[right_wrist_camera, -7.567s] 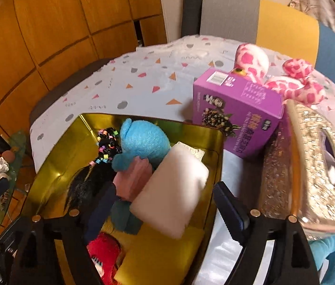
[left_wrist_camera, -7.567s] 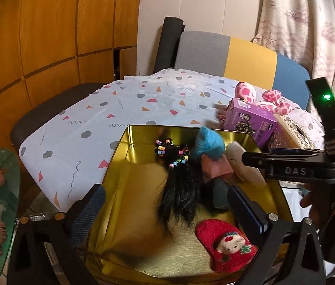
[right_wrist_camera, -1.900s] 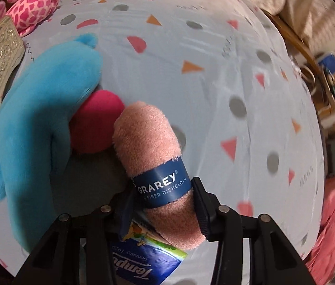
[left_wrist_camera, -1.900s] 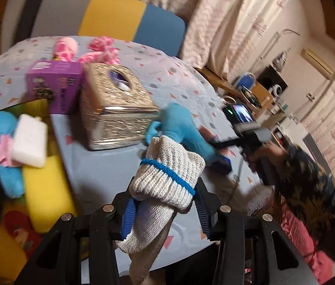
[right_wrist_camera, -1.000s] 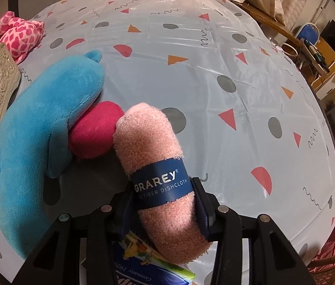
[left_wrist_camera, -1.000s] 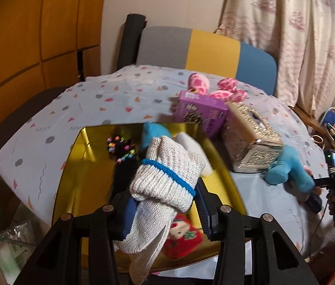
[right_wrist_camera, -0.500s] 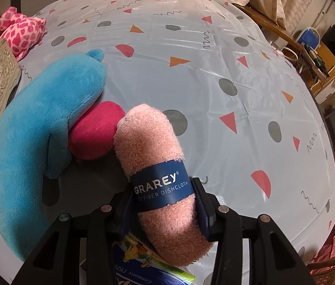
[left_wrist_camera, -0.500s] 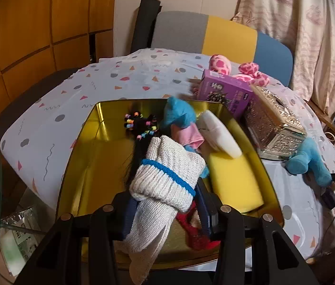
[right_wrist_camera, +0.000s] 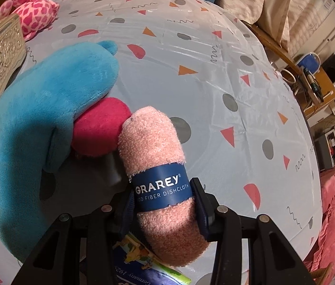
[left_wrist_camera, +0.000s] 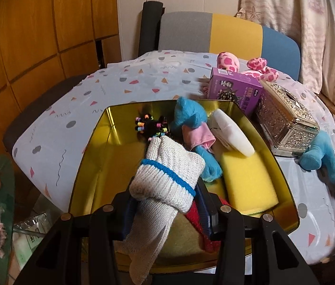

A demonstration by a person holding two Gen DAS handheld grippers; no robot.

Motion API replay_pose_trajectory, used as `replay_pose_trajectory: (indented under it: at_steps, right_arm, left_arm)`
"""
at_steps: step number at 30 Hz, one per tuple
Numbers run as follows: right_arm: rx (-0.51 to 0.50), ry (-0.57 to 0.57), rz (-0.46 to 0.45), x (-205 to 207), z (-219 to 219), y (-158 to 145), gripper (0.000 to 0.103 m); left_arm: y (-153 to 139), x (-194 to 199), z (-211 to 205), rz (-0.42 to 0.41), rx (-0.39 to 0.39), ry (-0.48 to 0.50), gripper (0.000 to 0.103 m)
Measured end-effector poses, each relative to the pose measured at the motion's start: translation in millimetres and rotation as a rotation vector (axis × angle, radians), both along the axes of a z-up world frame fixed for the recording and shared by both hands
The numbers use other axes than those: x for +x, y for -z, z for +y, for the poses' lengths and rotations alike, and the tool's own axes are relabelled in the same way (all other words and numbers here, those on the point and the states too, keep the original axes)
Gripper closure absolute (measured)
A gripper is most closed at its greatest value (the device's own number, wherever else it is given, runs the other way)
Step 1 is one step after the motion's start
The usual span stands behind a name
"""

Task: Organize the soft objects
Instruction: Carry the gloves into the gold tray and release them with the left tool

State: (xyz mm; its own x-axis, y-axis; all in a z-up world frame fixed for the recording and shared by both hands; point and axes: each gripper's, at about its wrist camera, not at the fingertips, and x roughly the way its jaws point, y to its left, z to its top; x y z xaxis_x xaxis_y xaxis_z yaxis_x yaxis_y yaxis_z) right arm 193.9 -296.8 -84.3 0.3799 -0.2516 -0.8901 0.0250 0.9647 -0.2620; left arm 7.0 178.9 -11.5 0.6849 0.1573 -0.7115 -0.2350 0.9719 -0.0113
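1. My left gripper (left_wrist_camera: 166, 210) clamps a white sock (left_wrist_camera: 167, 178) (blue stripe), held above the gold tray (left_wrist_camera: 89, 166), which contains a yellow sponge (left_wrist_camera: 245, 180).
2. My right gripper (right_wrist_camera: 163, 210) clamps a pink dishcloth roll (right_wrist_camera: 153, 147) over the table (right_wrist_camera: 214, 95), touching a red plush (right_wrist_camera: 98, 125) beside the blue plush (right_wrist_camera: 36, 109).

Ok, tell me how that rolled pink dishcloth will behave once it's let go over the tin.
The rolled pink dishcloth looks soft and probably light: its fluffy pile bulges around the right hand-held gripper. The blue paper band should keep it rolled rather than flopping open. Being cylindrical, it may roll a little when it lands.
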Motion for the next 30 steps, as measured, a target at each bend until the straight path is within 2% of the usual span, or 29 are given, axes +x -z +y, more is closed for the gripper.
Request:
replay_pose_trajectory:
  at_steps: [9,13,20,23,28,30]
  right_arm:
    - [-0.043,-0.035,-0.005,-2.6,8.6,-0.6,0.060]
    - [-0.045,-0.040,-0.004,-3.8,9.4,-1.0,0.061]
    - [-0.052,-0.044,-0.004,-4.7,11.5,-1.3,0.061]
    - [-0.055,-0.045,-0.005,-4.8,12.3,-1.4,0.061]
    - [-0.057,-0.045,-0.006,-5.3,12.8,-1.5,0.061]
    - [-0.056,-0.045,-0.006,-5.4,13.0,-1.6,0.061]
  left_arm:
    - [1.0,9.0,8.3,0.041,-0.056,-0.008,0.057]
    - [-9.4,6.0,37.6,0.022,-0.194,-0.043,0.057]
    - [-40.7,-10.8,97.0,-0.076,-0.336,-0.159,0.057]
    - [-38.5,-11.7,104.1,-0.084,-0.404,-0.161,0.057]
    - [-23.3,-1.5,101.2,-0.041,-0.488,-0.138,0.057]
    - [-23.5,7.5,101.3,-0.038,-0.496,-0.131,0.057]
